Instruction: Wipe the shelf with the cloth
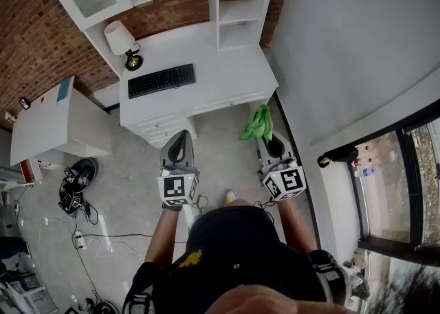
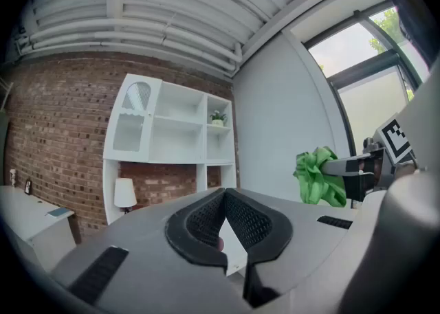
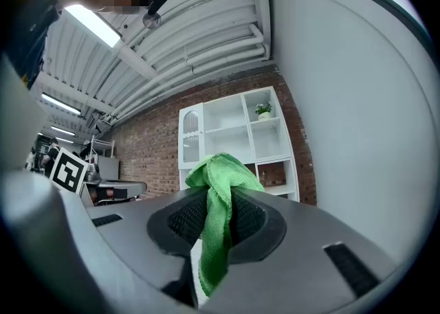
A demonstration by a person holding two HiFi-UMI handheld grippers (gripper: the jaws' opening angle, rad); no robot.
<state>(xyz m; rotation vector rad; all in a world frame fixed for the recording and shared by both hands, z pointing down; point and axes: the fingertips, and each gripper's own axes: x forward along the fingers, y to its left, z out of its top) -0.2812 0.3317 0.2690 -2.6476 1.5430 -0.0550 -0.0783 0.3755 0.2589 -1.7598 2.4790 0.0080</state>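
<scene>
"What sits on the white worktop (image 1: 227, 75)?"

"A lamp (image 1: 121, 38) at the upper left, with a black keyboard (image 1: 161, 80) just right of it. Lower down, over the floor, the left claw (image 1: 180, 135) has its jaws pressed together, with nothing between them."

"And the shelf (image 1: 240, 3)?"

"Top centre, white, rising from the back of the worktop."

"Where's the cloth (image 1: 258, 124)?"

"Right of centre, well apart from the shelf. It's green, and the right claw (image 1: 268, 139) pinches it, so it bunches past the jaw tips and a tail hangs down."
</scene>
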